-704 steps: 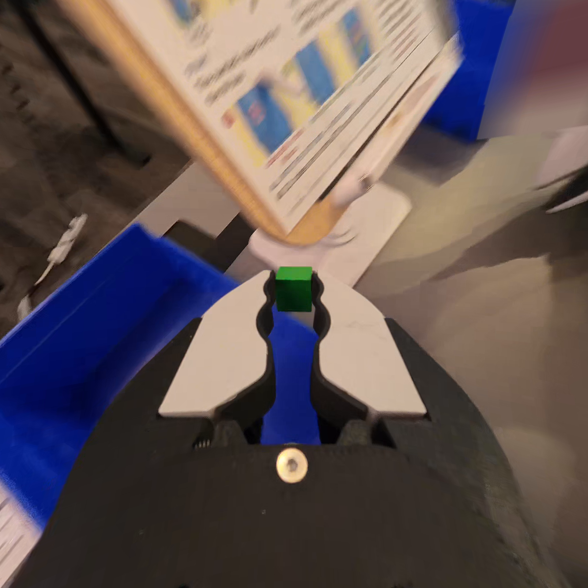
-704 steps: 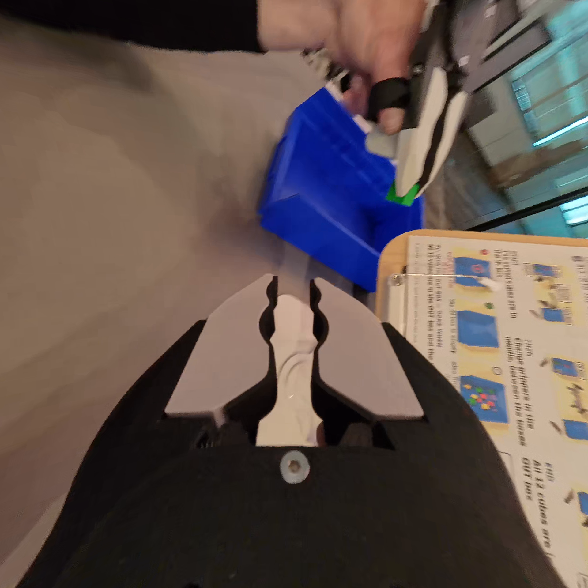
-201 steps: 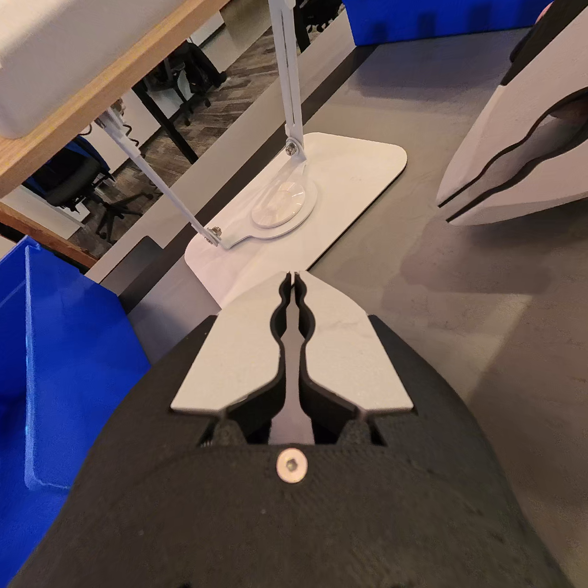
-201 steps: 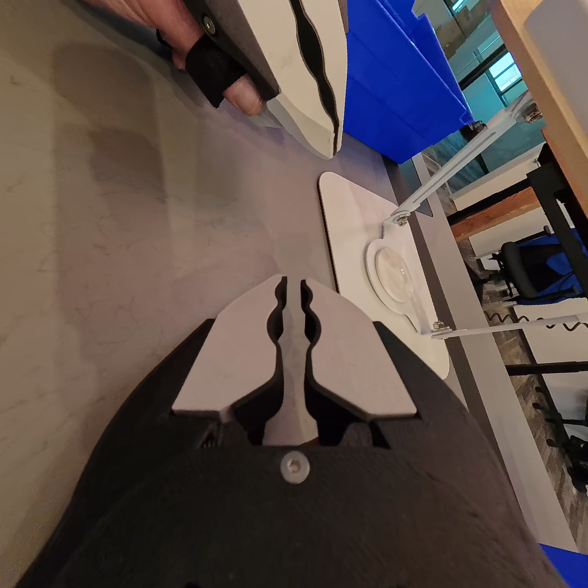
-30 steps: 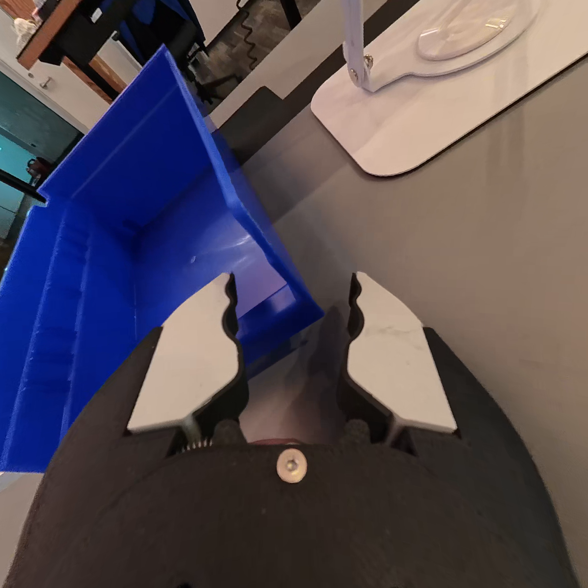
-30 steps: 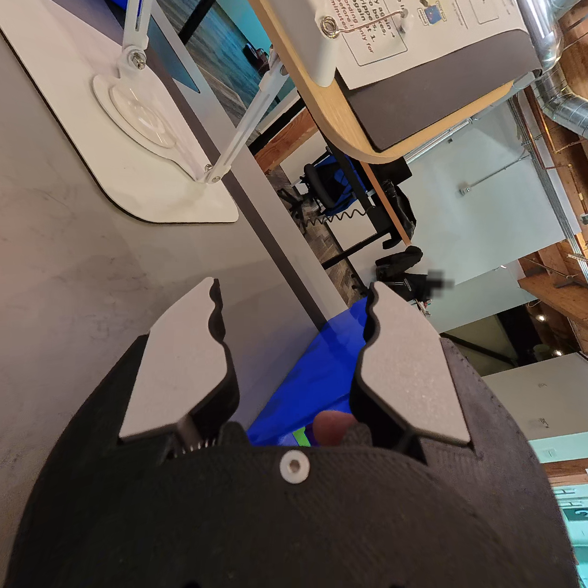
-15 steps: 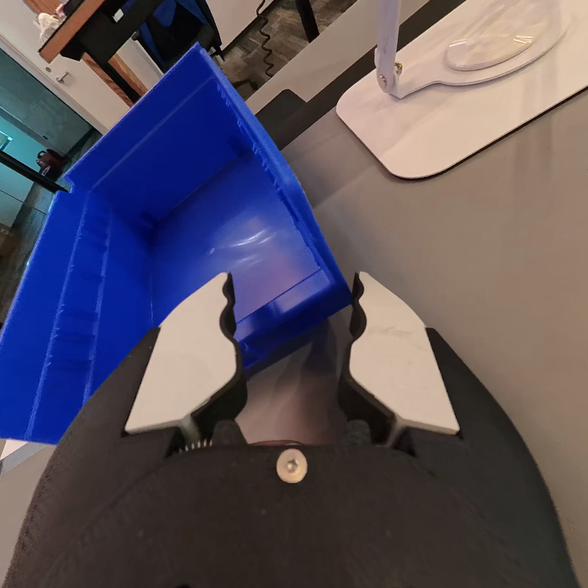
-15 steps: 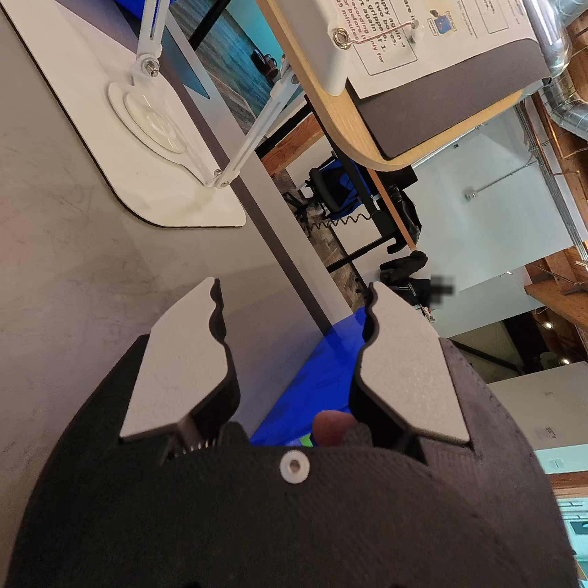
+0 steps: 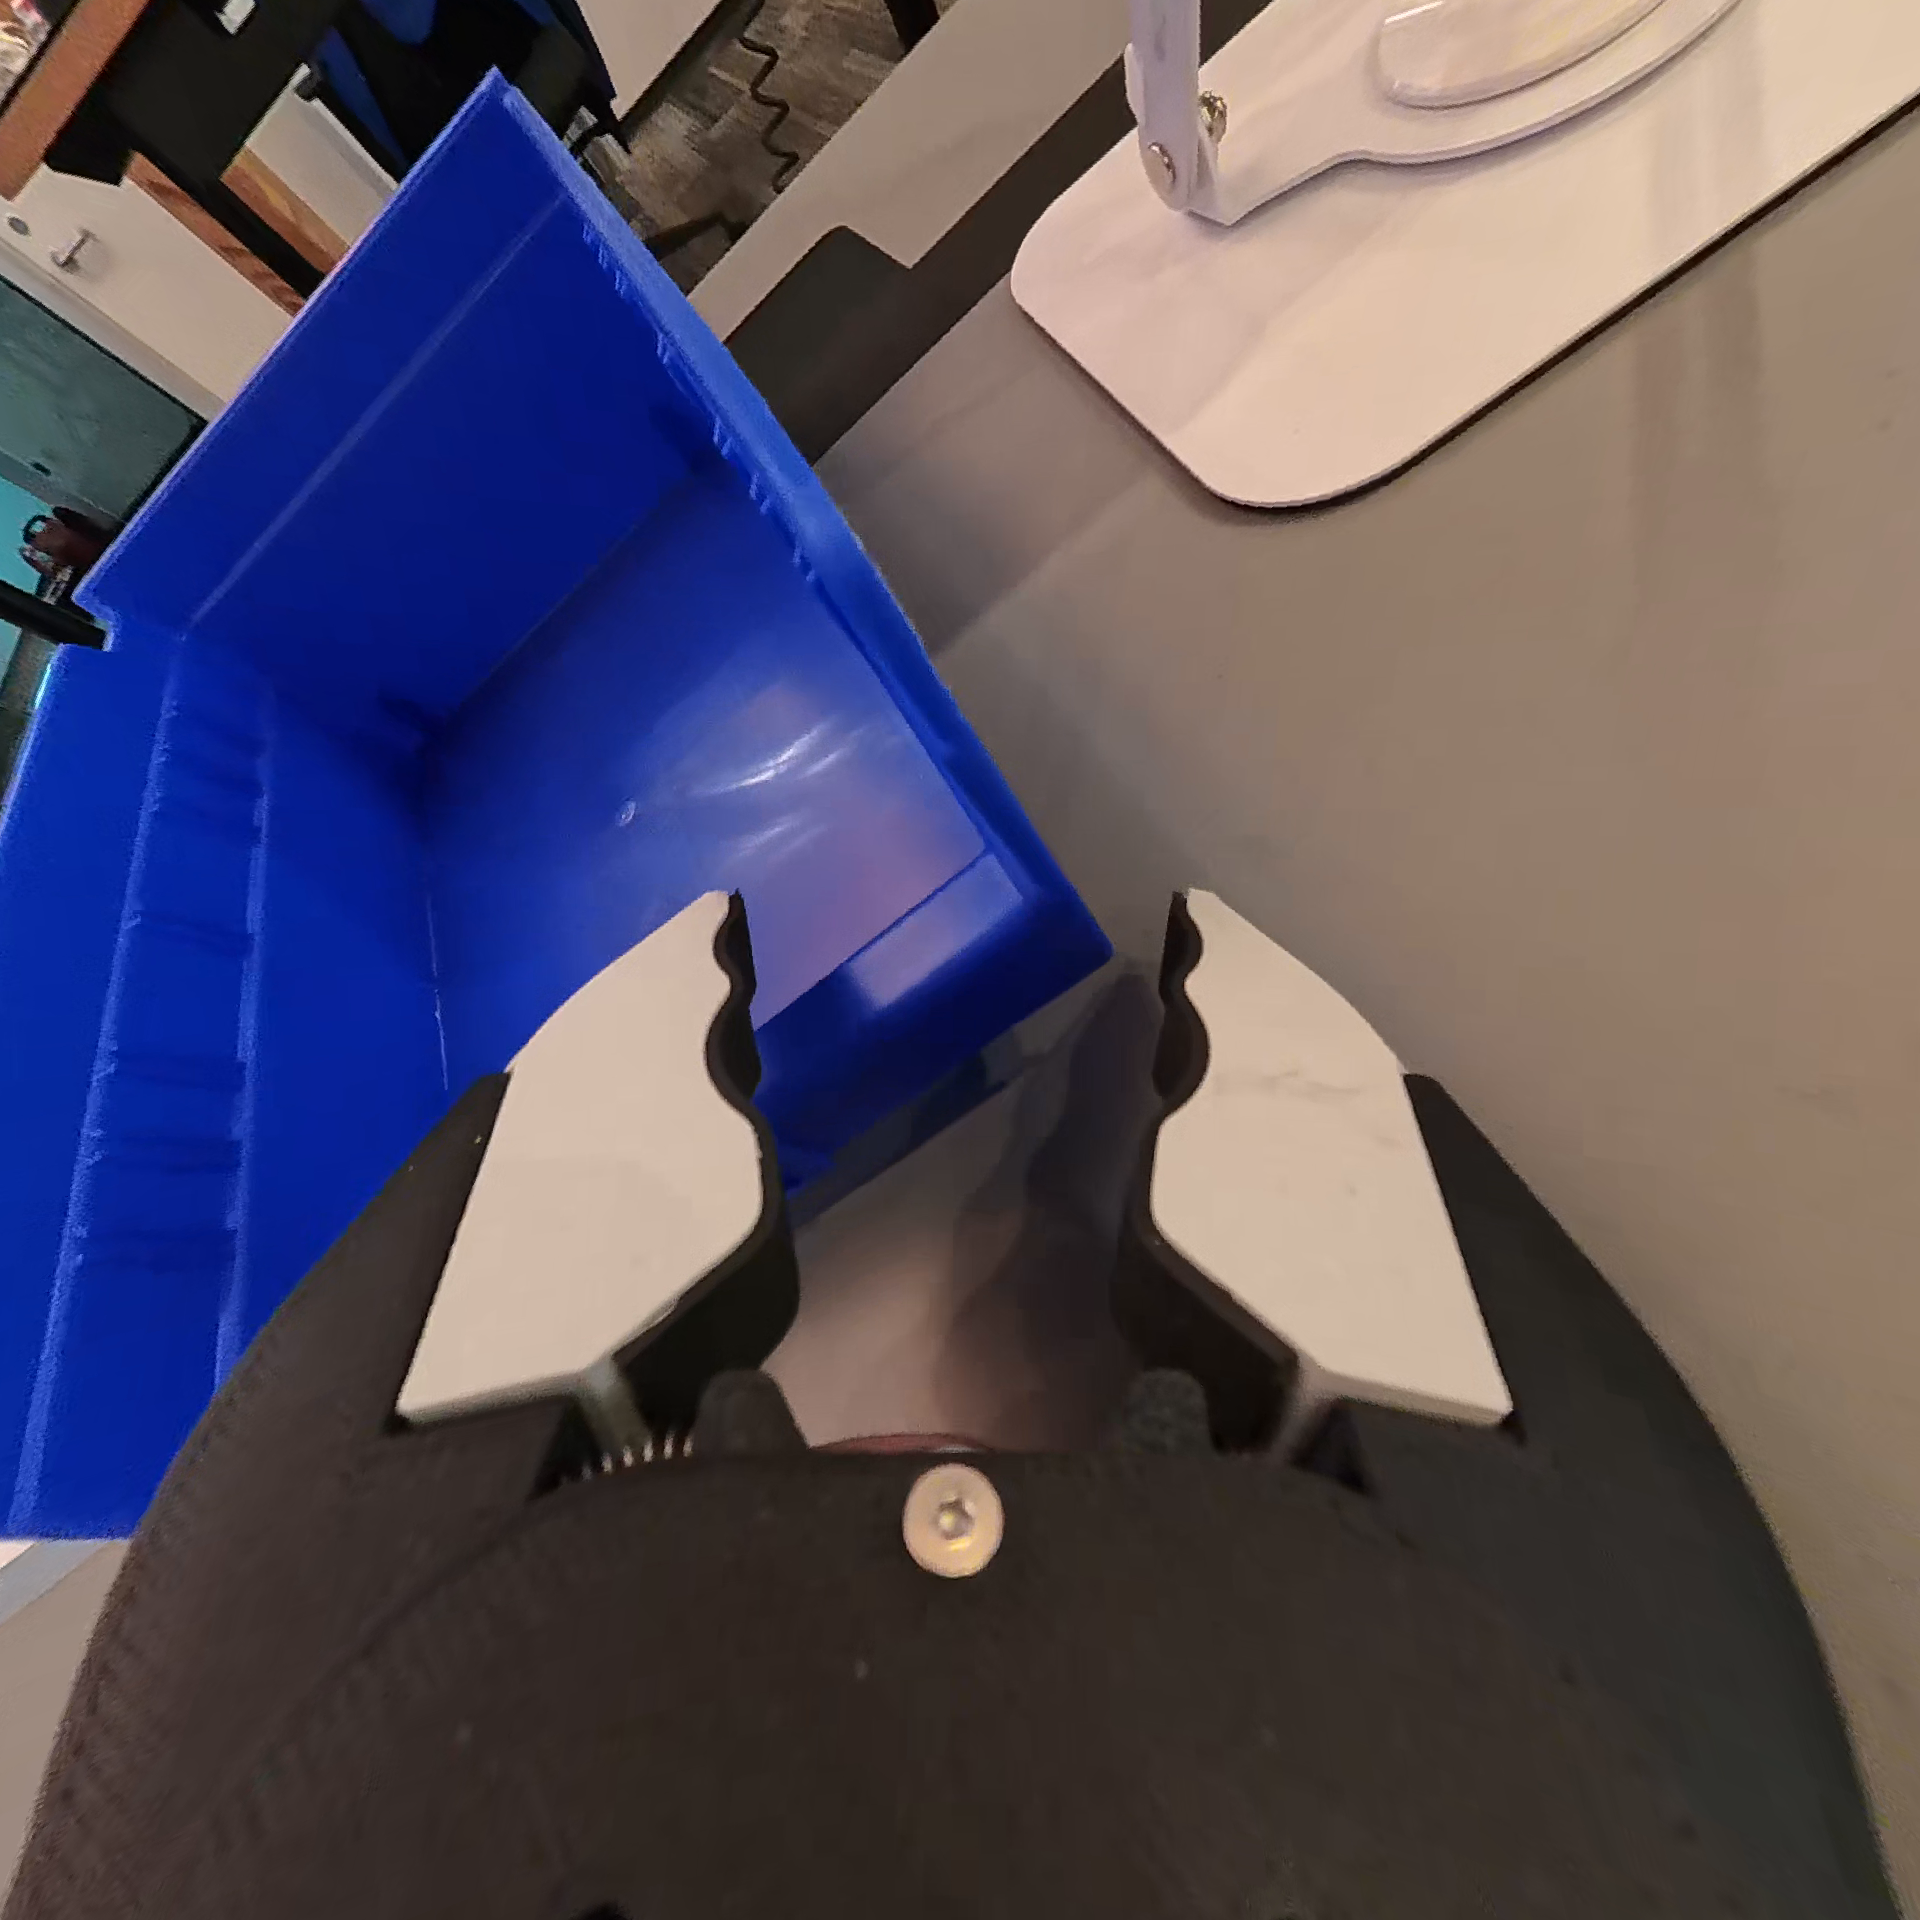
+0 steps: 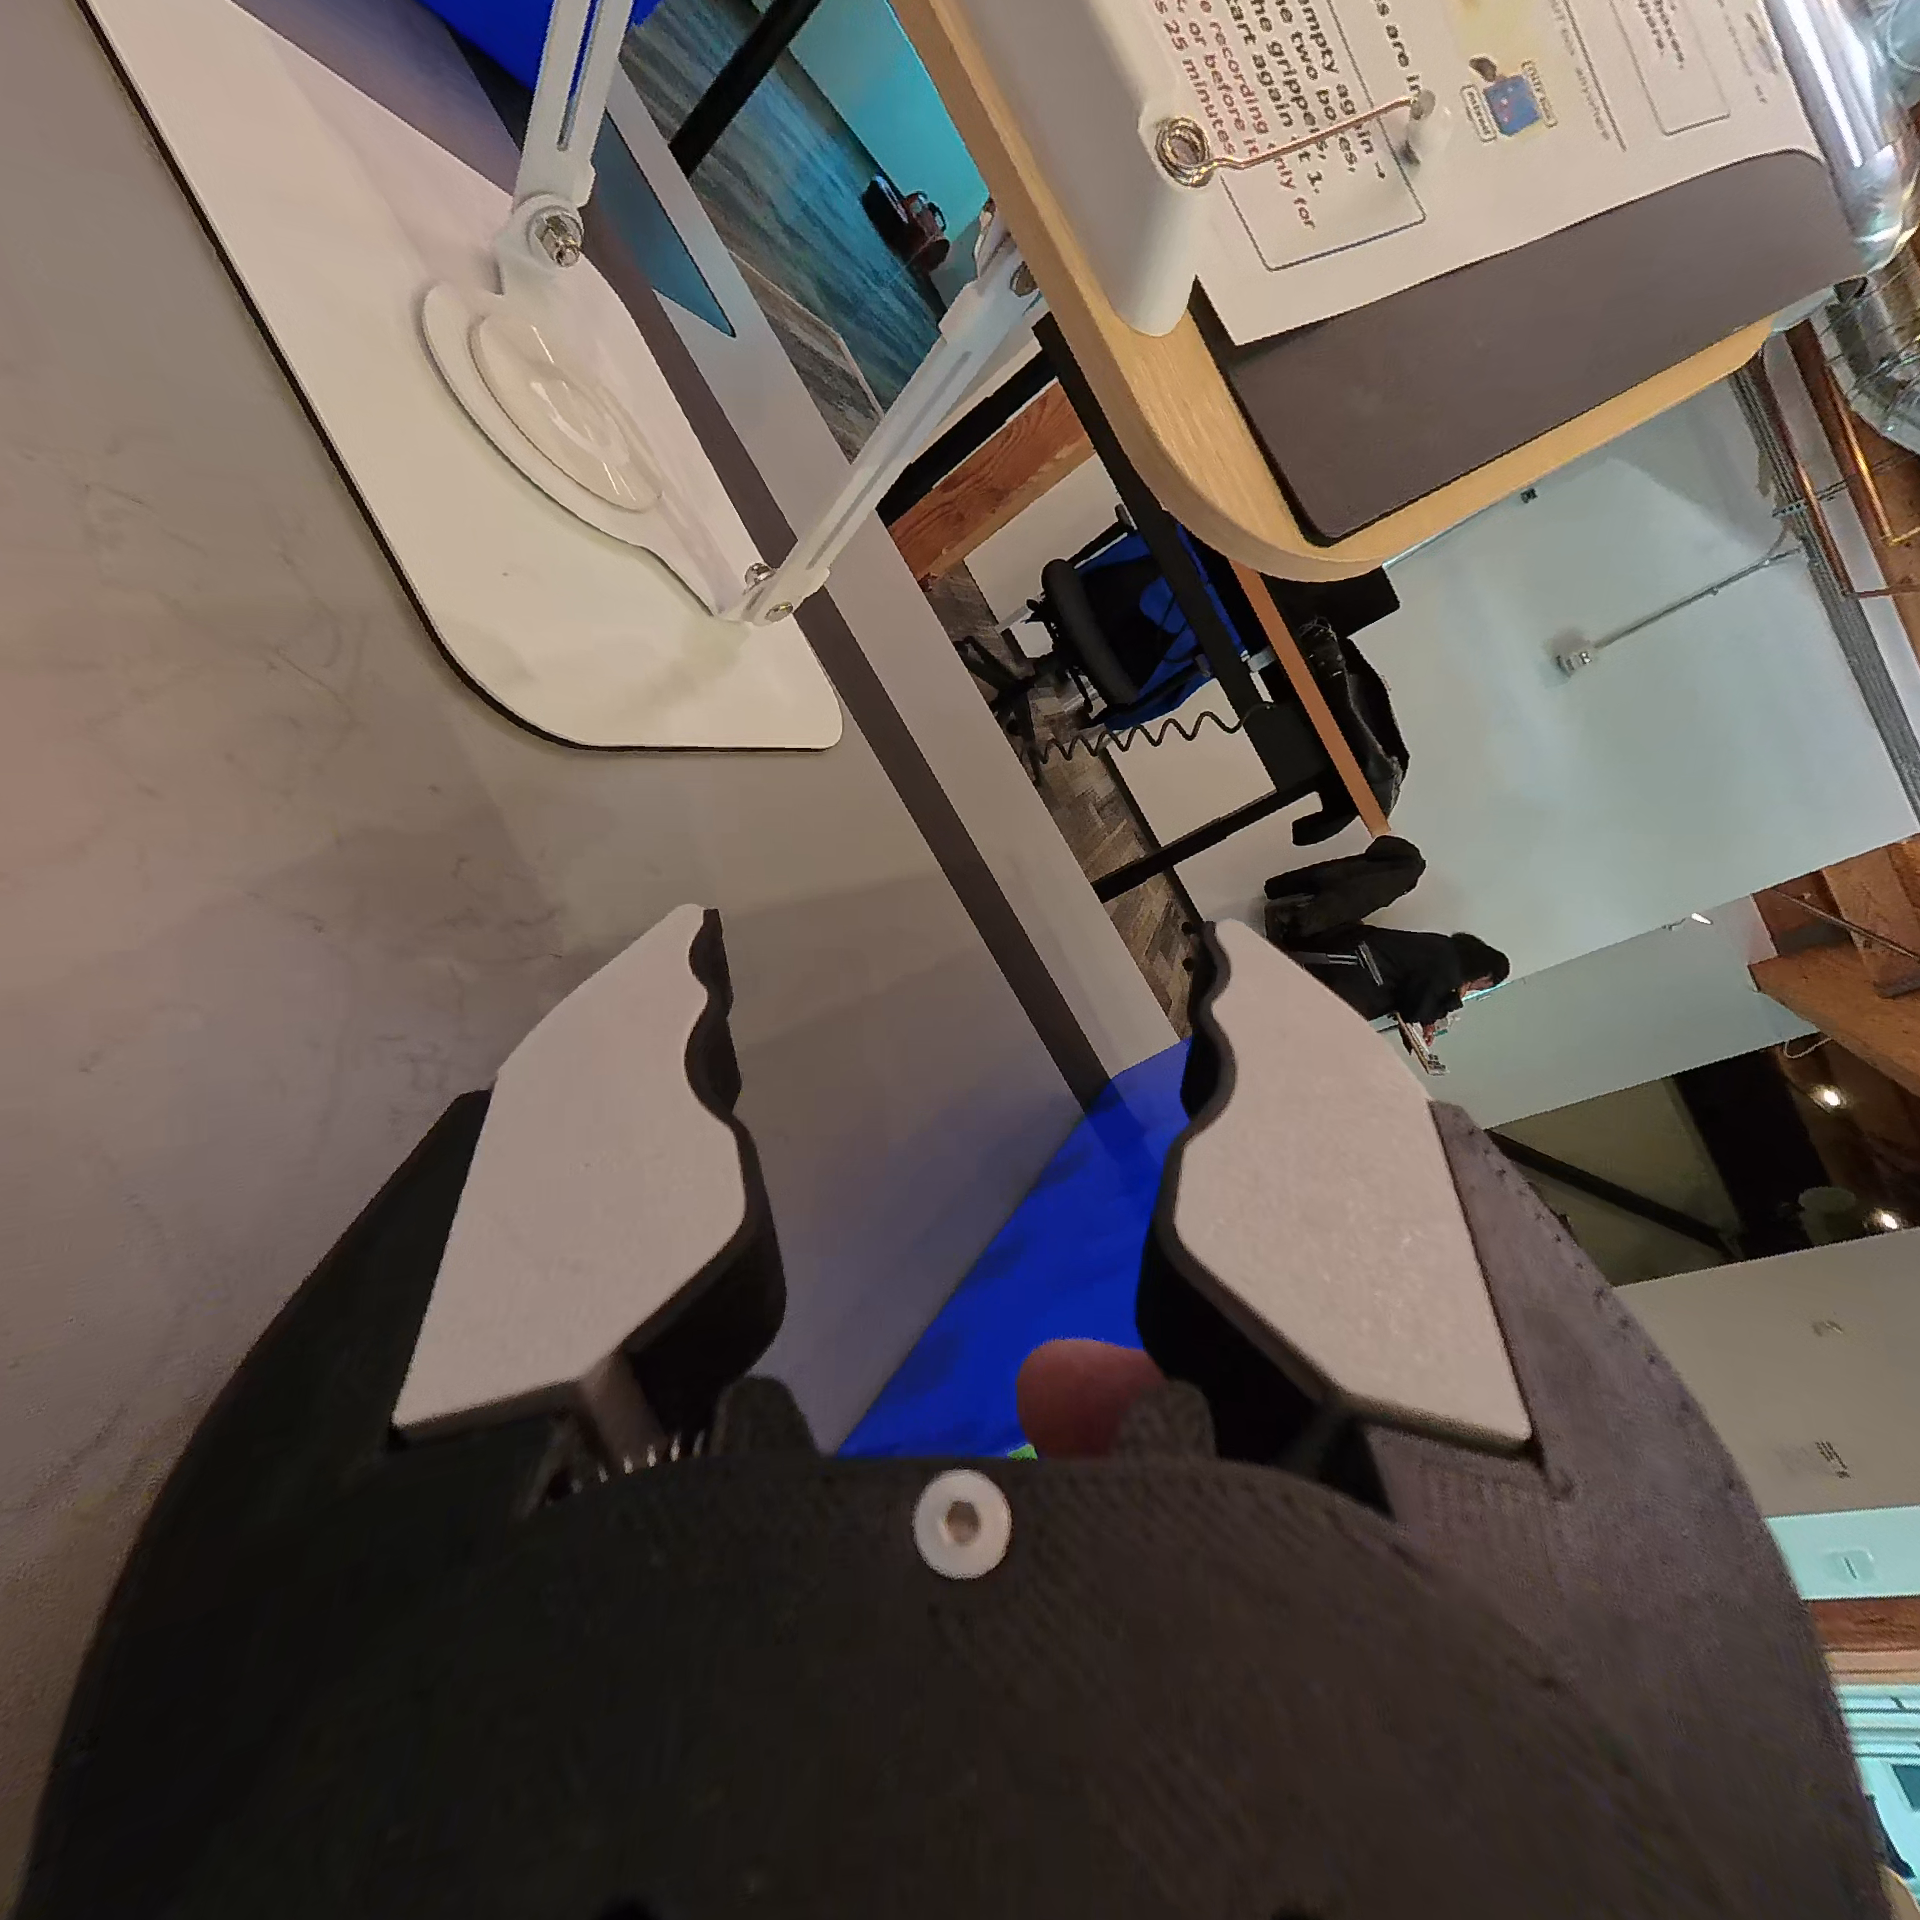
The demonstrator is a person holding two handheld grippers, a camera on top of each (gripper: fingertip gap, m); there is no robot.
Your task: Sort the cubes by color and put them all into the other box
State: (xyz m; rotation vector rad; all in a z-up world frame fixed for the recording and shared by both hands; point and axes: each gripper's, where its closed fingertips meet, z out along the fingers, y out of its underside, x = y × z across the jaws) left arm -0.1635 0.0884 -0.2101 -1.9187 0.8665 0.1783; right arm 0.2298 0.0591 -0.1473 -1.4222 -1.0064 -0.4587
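In the left wrist view a blue box point(image 9: 343, 810) lies on the grey table, with no cube showing in the part of its inside that I see. My left gripper point(image 9: 956, 914) is open and empty, over the box's near right corner. In the right wrist view my right gripper point(image 10: 961, 935) is open and empty. Between its fingers shows part of another blue box point(image 10: 1039, 1278) with a sliver of a green cube point(image 10: 1023, 1451) at the very bottom. A fingertip point(image 10: 1081, 1392) shows beside it. The rest of that box is hidden by the gripper body.
A white stand base point(image 9: 1455, 260) with white arms sits on the table, also in the right wrist view point(image 10: 520, 436). It carries a wooden board with instruction sheets point(image 10: 1403, 208). The table's far edge point(image 10: 935, 831) runs past it. Chairs and desks stand beyond. The gap from one gripper's tips to the other's is roughly 40 centimetres.
The left view has shifted so more of the blue box's inside shows. The right view has moved slightly; both grippers stay open. Much earlier the left gripper held a green cube.
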